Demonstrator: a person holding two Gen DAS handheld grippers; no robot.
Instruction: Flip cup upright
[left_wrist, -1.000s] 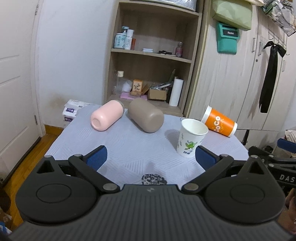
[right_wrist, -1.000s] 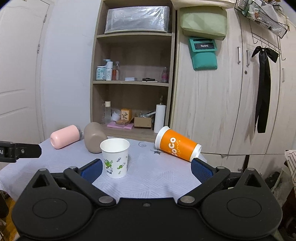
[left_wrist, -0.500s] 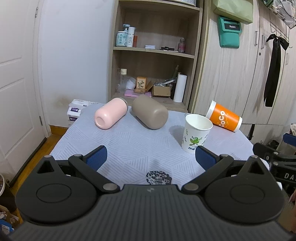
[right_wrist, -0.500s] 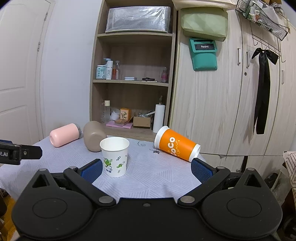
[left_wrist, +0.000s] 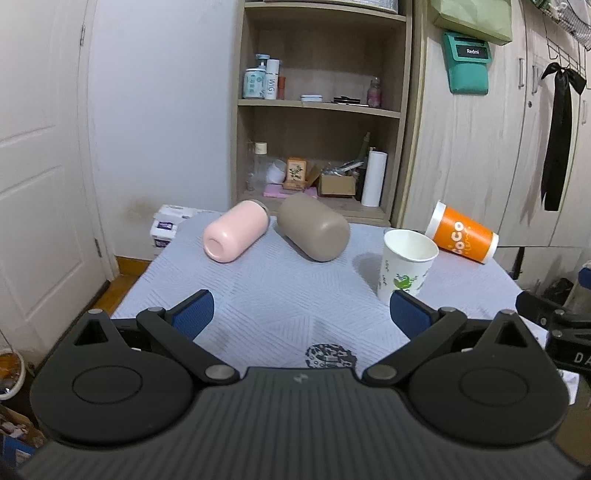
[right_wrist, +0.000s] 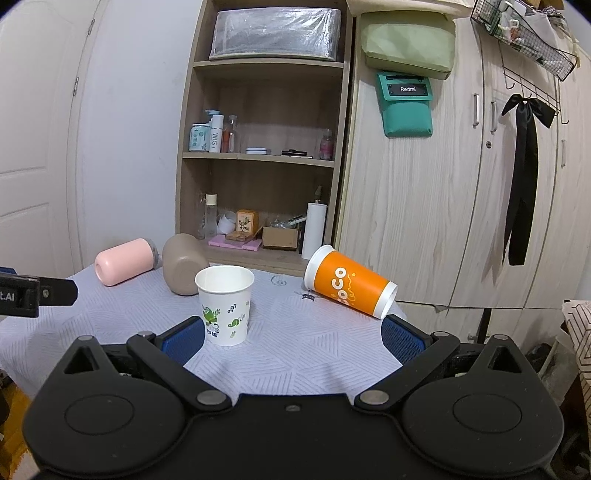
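A white paper cup (left_wrist: 405, 261) with green leaf print stands upright on the table; it also shows in the right wrist view (right_wrist: 225, 304). An orange cup (left_wrist: 461, 237) (right_wrist: 351, 286) lies on its side at the far right. A pink cup (left_wrist: 236, 236) (right_wrist: 125, 261) and a taupe cup (left_wrist: 314, 232) (right_wrist: 183, 264) lie on their sides at the back left. My left gripper (left_wrist: 300, 308) is open and empty, near the table's front. My right gripper (right_wrist: 293, 338) is open and empty, just before the white cup.
The table (left_wrist: 266, 295) has a pale grey patterned cloth. A wooden shelf unit (right_wrist: 266, 177) and wardrobe doors (right_wrist: 461, 203) stand behind it. A white door (left_wrist: 40, 184) is on the left. The other gripper's tip (right_wrist: 40, 293) pokes in at the left.
The left gripper has tilted up and drawn back a little, so the cups sit lower in its view. The right gripper has barely moved. No cup has moved.
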